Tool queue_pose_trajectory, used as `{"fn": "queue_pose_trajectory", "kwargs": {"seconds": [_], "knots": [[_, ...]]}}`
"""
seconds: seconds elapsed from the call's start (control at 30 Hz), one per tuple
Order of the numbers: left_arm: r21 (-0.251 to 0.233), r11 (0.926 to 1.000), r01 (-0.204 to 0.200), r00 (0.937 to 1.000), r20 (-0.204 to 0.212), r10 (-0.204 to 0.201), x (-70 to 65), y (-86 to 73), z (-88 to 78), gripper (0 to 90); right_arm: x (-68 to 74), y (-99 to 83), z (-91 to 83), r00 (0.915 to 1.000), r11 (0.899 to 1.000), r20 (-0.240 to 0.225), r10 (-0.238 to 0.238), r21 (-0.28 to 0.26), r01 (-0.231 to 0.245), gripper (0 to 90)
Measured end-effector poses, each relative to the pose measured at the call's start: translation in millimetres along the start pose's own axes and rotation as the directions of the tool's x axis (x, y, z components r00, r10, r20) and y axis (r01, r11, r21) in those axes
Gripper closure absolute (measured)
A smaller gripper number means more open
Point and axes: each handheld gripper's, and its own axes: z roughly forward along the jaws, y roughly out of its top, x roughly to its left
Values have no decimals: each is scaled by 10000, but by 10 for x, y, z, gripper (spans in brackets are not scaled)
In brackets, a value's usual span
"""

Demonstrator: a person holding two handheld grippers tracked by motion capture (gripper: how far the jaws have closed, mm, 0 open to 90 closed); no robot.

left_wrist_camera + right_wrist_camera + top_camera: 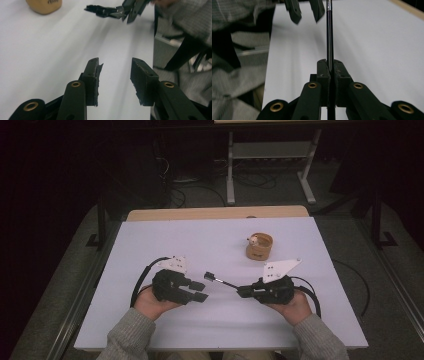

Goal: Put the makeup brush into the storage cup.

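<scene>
Right gripper (241, 291) is clamped tight on a thin black rod-like tool (225, 282), maybe a small brush or cable end; can't tell which. It sticks out of the closed jaws up and to the left in the high view, long axis roughly along the gripper's own line, with its blocky head (209, 276) at the free end, above the sheet. In the right gripper view the shaft (329, 37) runs straight up from between the pads. Left gripper (201, 291) is part open with nothing between its pads; in the left gripper view the gap shows bare white table (50, 50). The tool head sits just up-right of the left jaw tips, near but apart, so the left hand is the one placed to take it: my read is a short move toward the head, jaws turned to straddle the shaft crosswise. Wooden cup (259, 246) with a small item inside stands well beyond the right gripper, out of the path. Plenty of open sheet between both hands; the near edge is close to the wrists.
</scene>
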Motion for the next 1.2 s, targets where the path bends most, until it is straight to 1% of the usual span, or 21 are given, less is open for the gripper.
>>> {"fn": "queue_pose_trajectory", "kwargs": {"seconds": [0.03, 0.07, 0.13, 0.17, 0.2, 0.23, 0.27, 0.33, 0.47, 0.53, 0.6, 0.63, 0.77, 0.83, 0.87, 0.93, 1.03, 1.07, 1.1, 1.2], "knots": [[-132, 9999, 68, 10000, -56, -68, -1, 6, -4, 583, 1, -2, 30, 10000, 9995, -79, 46, -318, -49, 845], [-249, 9997, 85, 10000, -35, -86, 2, 12, -11, 583, 4, -6, 54, 9999, 9985, -120, 35, -539, -41, 845], [-498, 9986, 151, 9999, -11, -152, 8, 17, -31, 583, 15, -16, 116, 9997, 9956, -187, 164, -924, -181, 845], [-681, 9973, 266, 9996, 39, -264, 8, 17, -43, 584, 14, -20, 138, 9996, 9947, -217, 192, -1003, -213, 845], [-719, 9970, 285, 9996, 72, -280, 11, 19, -54, 588, 16, -31, 175, 9994, 9932, -244, 253, -1126, -279, 845], [-882, 9956, 305, 9995, 82, -299, 13, 19, -61, 590, 18, -39, 197, 9990, 9923, -308, 308, -1188, -343, 845], [-915, 9955, 254, 9997, 84, -247, 19, 21, -67, 594, 23, -50, 240, 9987, 9908, -356, 374, -1291, -417, 845], [-1023, 9943, 289, 9996, 70, -283, 17, 23, -69, 601, 38, -56, 290, 9987, 9889, -346, 371, -1426, -417, 844], [-1288, 9909, 386, 9992, 179, -366, 19, 30, -67, 627, 59, -39, 347, 9989, 9810, -301, 366, -1896, -416, 844], [-1364, 9896, 459, 9988, 258, -427, 19, 37, -58, 640, 69, -35, 366, 9986, 9791, -298, 431, -1976, -482, 844], [-1373, 9896, 436, 9989, 255, -405, 17, 48, -47, 652, 74, -33, 390, 9989, 9771, -312, 347, -2088, -405, 844], [-1424, 9888, 446, 9987, 296, -408, 16, 51, -44, 664, 86, -32, 400, 9988, 9779, -308, 374, -2044, -429, 843], [-1630, 9854, 484, 9984, 365, -430, 17, 62, -52, 695, 117, -42, 447, 9998, 9799, -56, 215, -1983, -222, 843], [-1604, 9860, 461, 9986, 322, -415, 20, 62, -54, 728, 122, -48, 456, 9998, 9793, -34, 193, -2013, -196, 842], [-1625, 9855, 481, 9984, 373, -425, 23, 61, -54, 753, 127, -48, 460, 9999, 9797, -12, 149, -1999, -148, 841], [-1683, 9837, 638, 9968, 593, -545, 31, 58, -54, 776, 136, -48, 465, 10000, 9808, -17, 93, -1948, -95, 841], [-1730, 9829, 634, 9937, 1017, -462, 44, 57, -48, 823, 142, -50, 473, 10000, 9826, -11, 28, -1857, -30, 839], [-1713, 9825, 737, 9920, 1135, -546, 36, 59, -42, 836, 142, -47, 484, 10000, 9848, 23, -86, -1736, 89, 837], [-1688, 9834, 662, 9915, 1218, -458, 38, 60, -36, 843, 149, -46, 496, 9999, 9867, 20, -130, -1619, 132, 836], [-1521, 9870, 515, 9926, 1167, -338, 26, 65, -24, 852, 169, -44, 540, 9994, 9912, 37, -334, -1282, 336, 839]]}}
